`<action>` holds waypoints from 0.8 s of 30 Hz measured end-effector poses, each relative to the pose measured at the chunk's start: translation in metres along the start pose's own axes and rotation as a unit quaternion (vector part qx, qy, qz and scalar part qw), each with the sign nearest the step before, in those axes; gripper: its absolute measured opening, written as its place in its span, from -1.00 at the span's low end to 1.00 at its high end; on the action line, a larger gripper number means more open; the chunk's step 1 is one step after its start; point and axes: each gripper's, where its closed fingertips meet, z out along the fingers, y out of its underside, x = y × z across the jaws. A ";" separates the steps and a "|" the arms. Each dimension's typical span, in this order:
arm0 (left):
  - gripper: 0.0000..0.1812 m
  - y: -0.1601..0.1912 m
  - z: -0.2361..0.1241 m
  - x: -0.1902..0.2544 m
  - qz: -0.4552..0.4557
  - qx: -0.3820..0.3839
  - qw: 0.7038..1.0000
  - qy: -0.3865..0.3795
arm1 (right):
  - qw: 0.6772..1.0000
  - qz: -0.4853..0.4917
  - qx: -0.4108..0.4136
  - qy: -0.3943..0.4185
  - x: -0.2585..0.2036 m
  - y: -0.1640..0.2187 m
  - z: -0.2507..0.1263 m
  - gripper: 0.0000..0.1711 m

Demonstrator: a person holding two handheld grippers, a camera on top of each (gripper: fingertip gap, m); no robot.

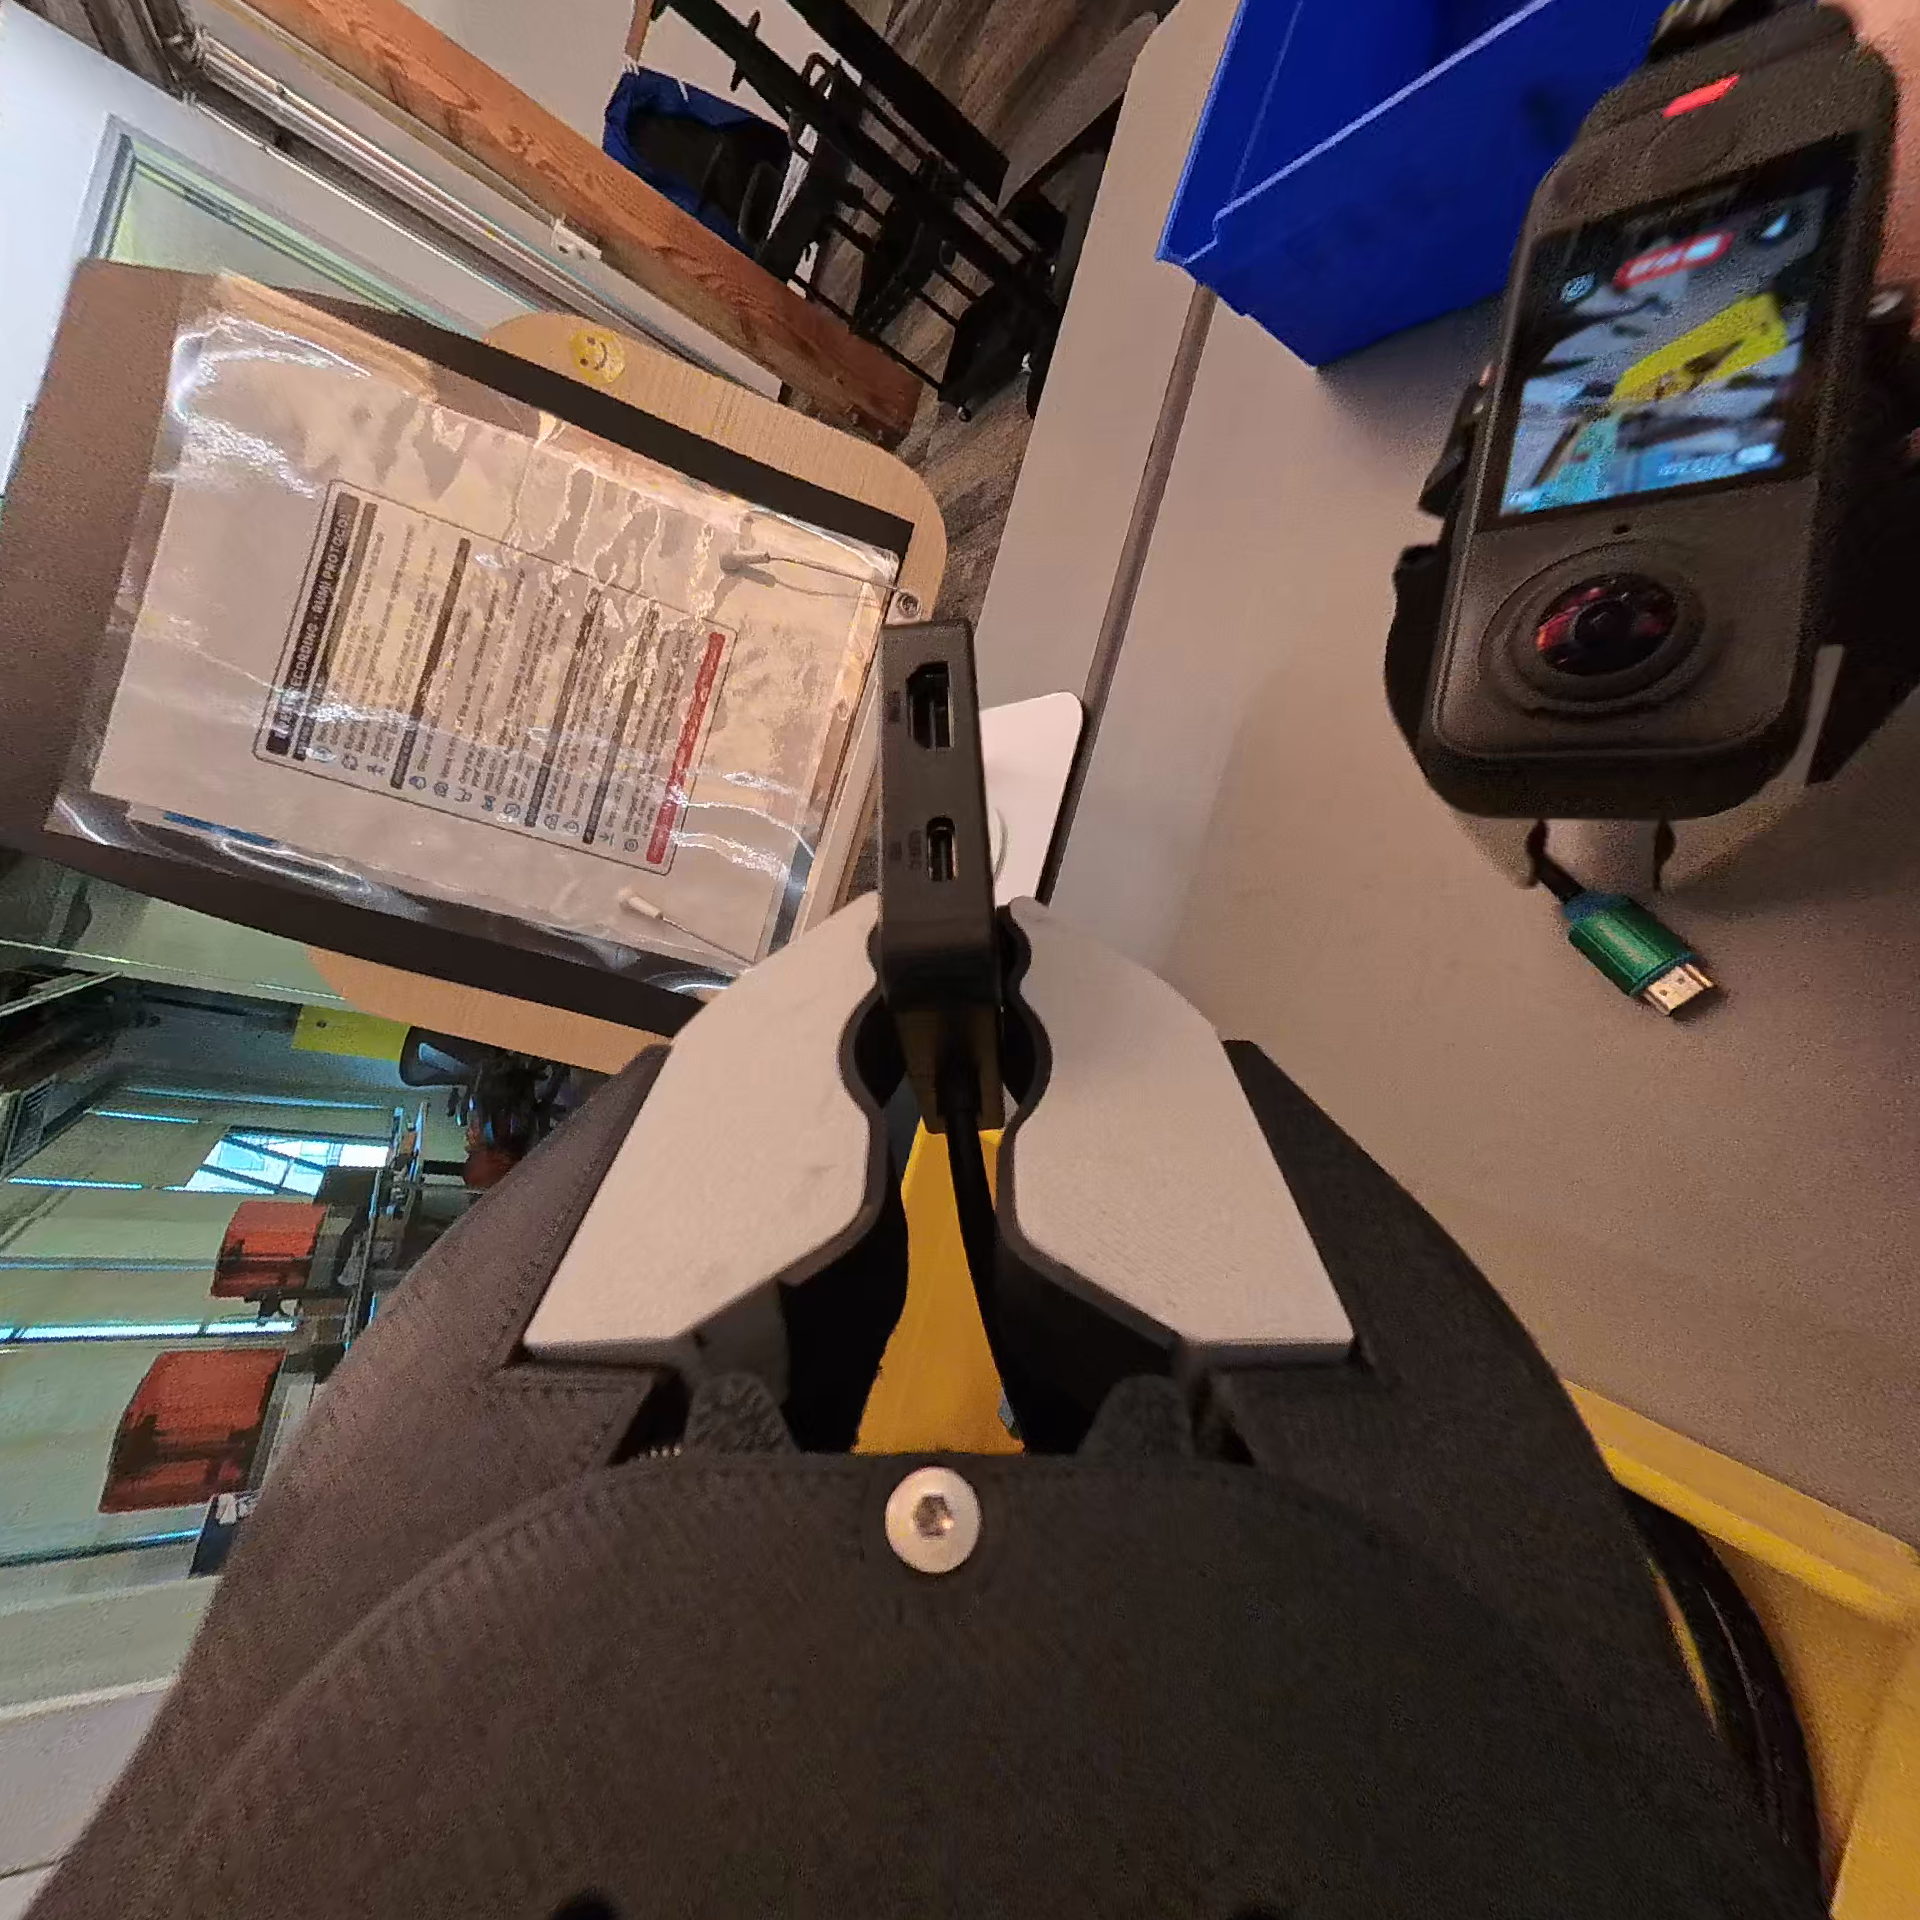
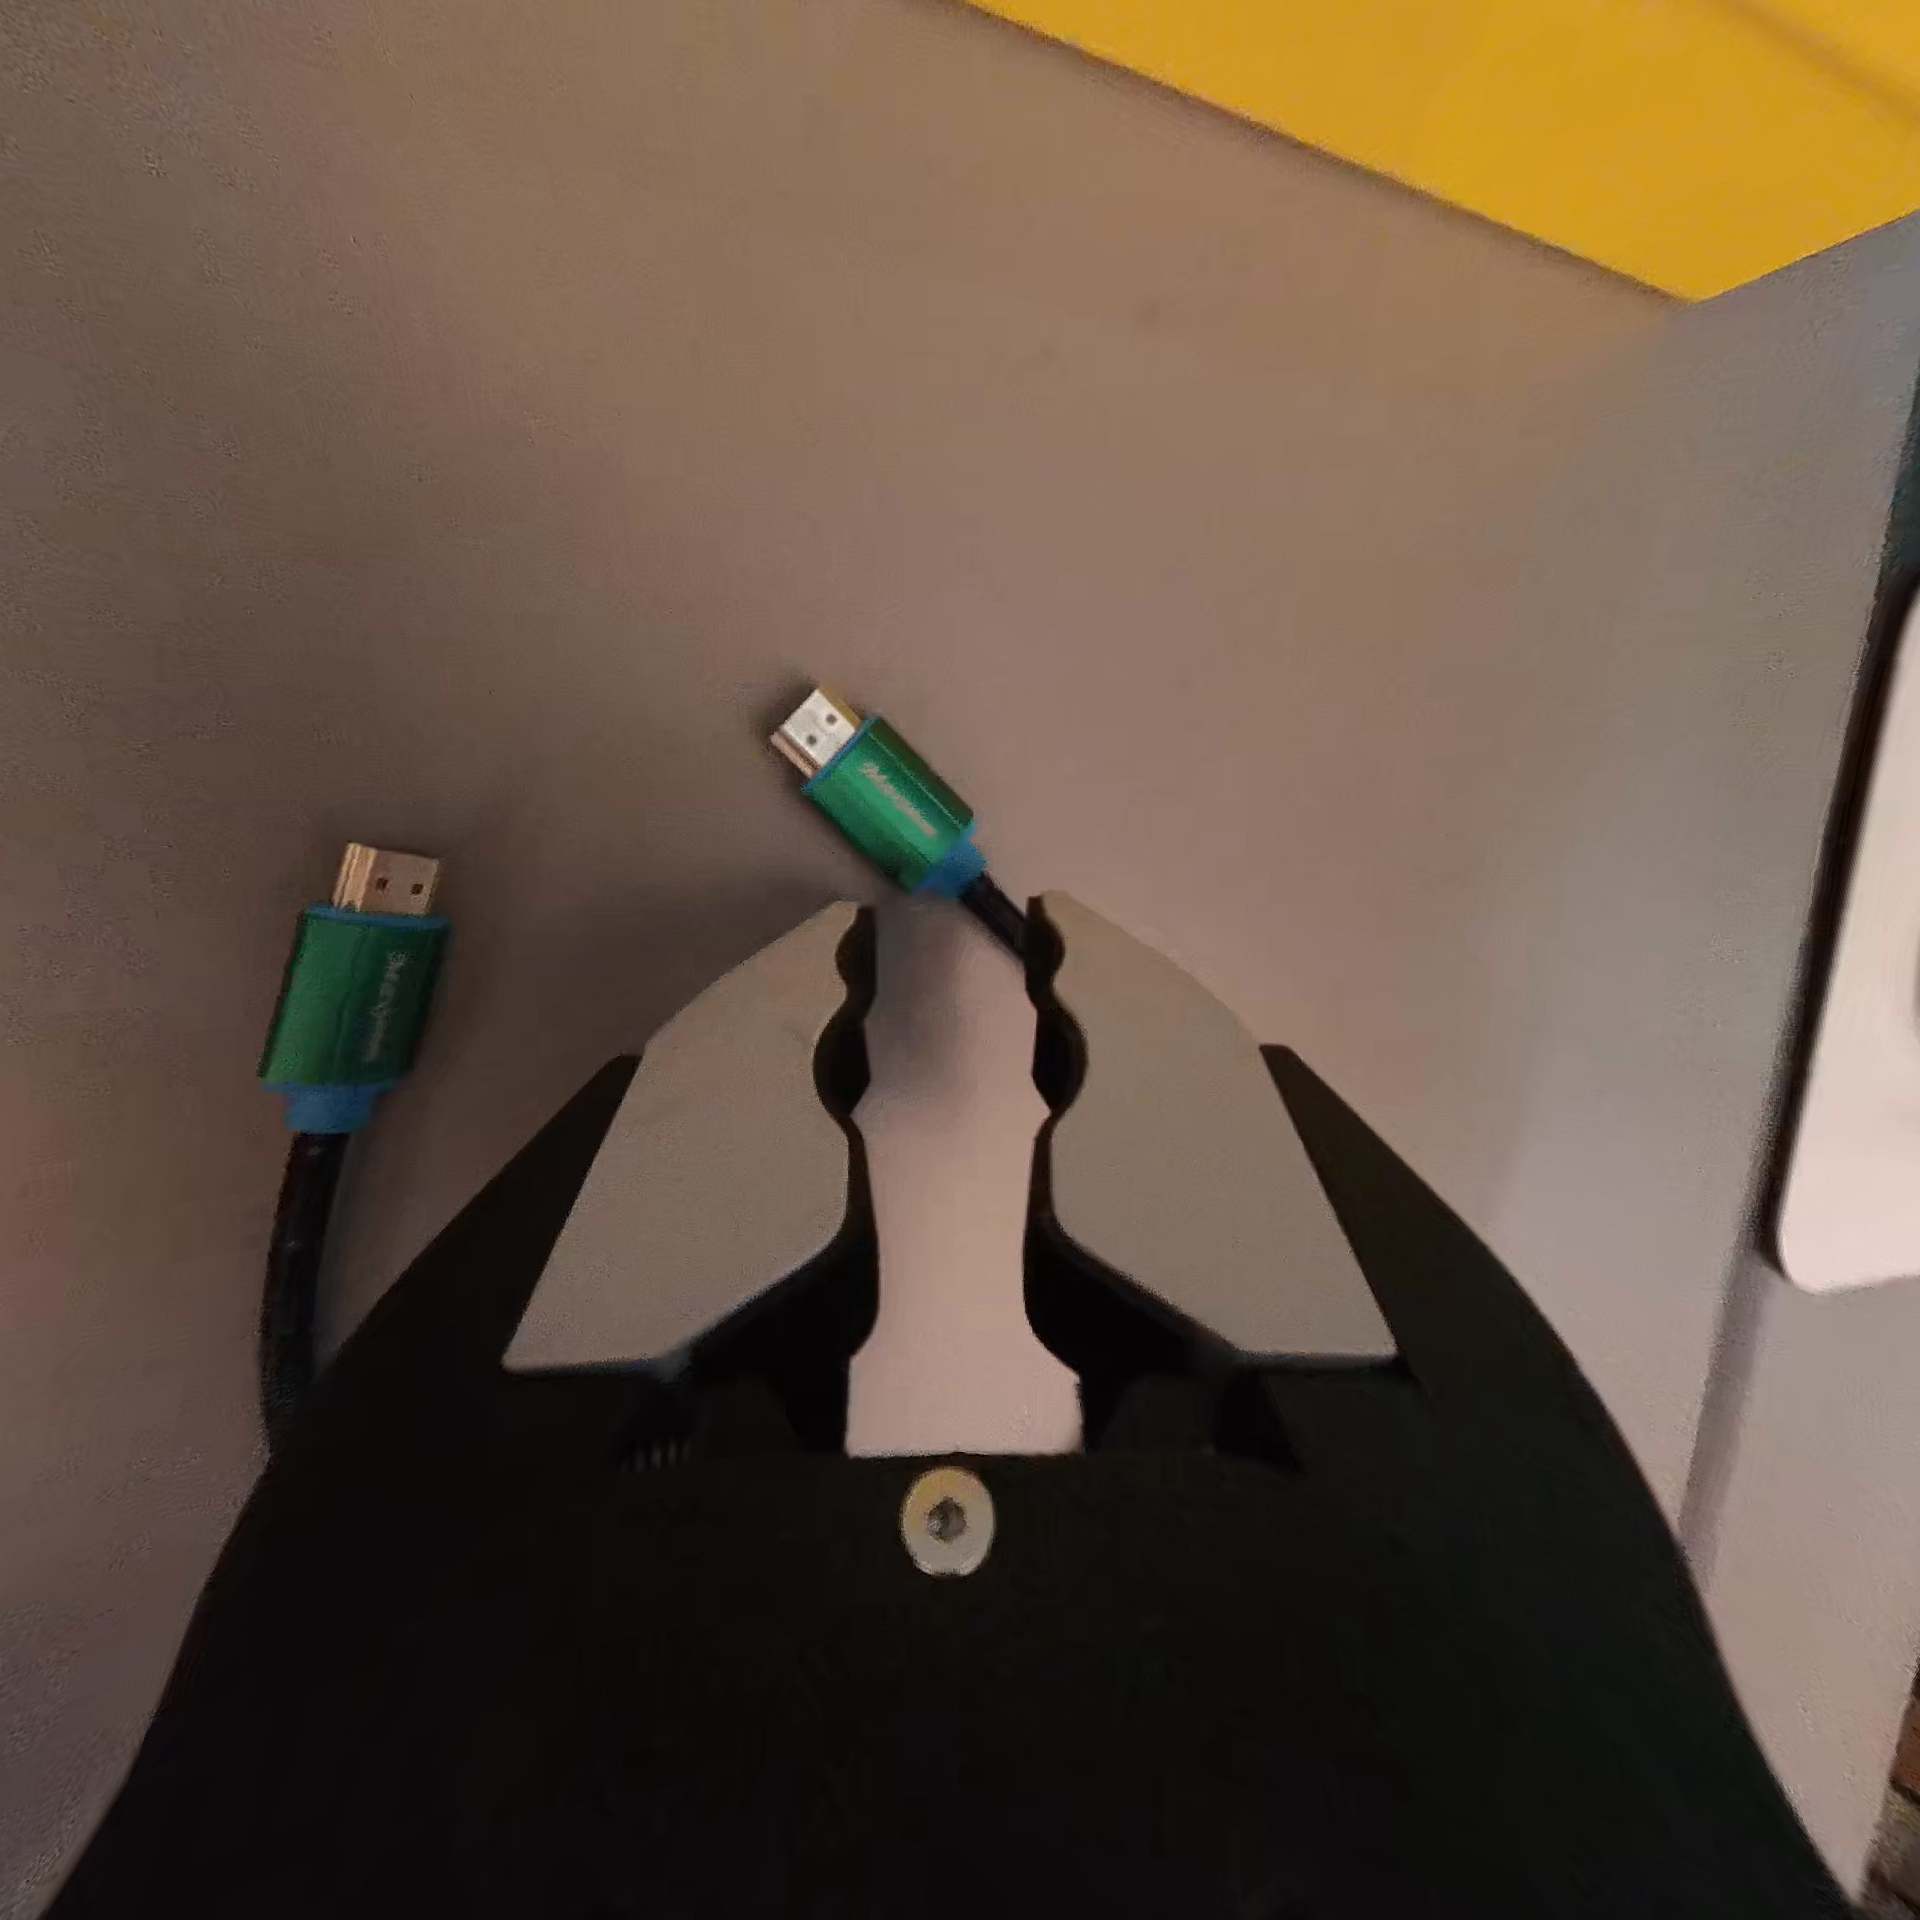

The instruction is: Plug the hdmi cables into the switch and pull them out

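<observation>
My left gripper point(image 1: 940, 920) is shut on the black HDMI switch point(image 1: 928, 790) and holds it upright, above the table, its ports facing me. A black cable point(image 1: 971, 1205) hangs from its lower end between the fingers. My right gripper point(image 2: 951, 914) is open and empty above the grey table. Two green HDMI plugs lie there: one point(image 2: 883, 795) just past the right fingertip, its cord running under that finger, the other point(image 2: 358, 997) to the left. In the left wrist view one green plug point(image 1: 1631, 951) lies below the right gripper's camera point(image 1: 1652, 457).
A blue bin point(image 1: 1382, 177) stands at the back of the grey table point(image 1: 1351, 1039). A yellow bin point(image 2: 1455, 114) lies ahead of the right gripper. A board with a plastic-sleeved printed sheet point(image 1: 468, 644) stands at left. A white pad point(image 2: 1870, 987) lies at the table's right. The left gripper's tips are roughly 20 cm from the right gripper's.
</observation>
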 end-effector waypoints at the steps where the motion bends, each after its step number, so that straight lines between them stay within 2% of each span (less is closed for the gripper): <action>1: -0.85 -0.001 0.000 0.001 0.000 0.002 1.000 0.002 | 1.000 -0.010 0.012 -0.003 0.001 -0.002 0.003 -0.63; 4: -0.85 -0.001 0.001 0.003 0.002 0.002 1.000 0.005 | 0.998 -0.003 0.047 -0.050 -0.002 -0.009 0.007 -0.64; 7: -0.85 0.000 0.002 0.003 0.002 -0.002 1.000 0.008 | 0.988 0.057 0.079 -0.118 -0.006 -0.010 0.010 -0.67; 12: -0.85 -0.001 0.000 0.004 0.005 -0.001 1.000 0.011 | 0.976 0.078 0.136 -0.153 -0.007 -0.009 0.009 -0.69; 15: -0.85 -0.003 0.001 0.005 0.004 -0.001 1.000 0.013 | 0.959 0.128 0.168 -0.191 -0.007 -0.012 0.008 -0.68; 19: -0.85 -0.002 0.003 0.007 0.010 -0.007 1.000 0.016 | 0.962 0.123 0.147 -0.192 -0.007 -0.006 0.005 -0.68; 24: -0.85 -0.004 0.003 0.008 0.012 -0.008 1.000 0.017 | 0.982 0.087 0.075 -0.150 -0.006 0.004 0.004 -0.67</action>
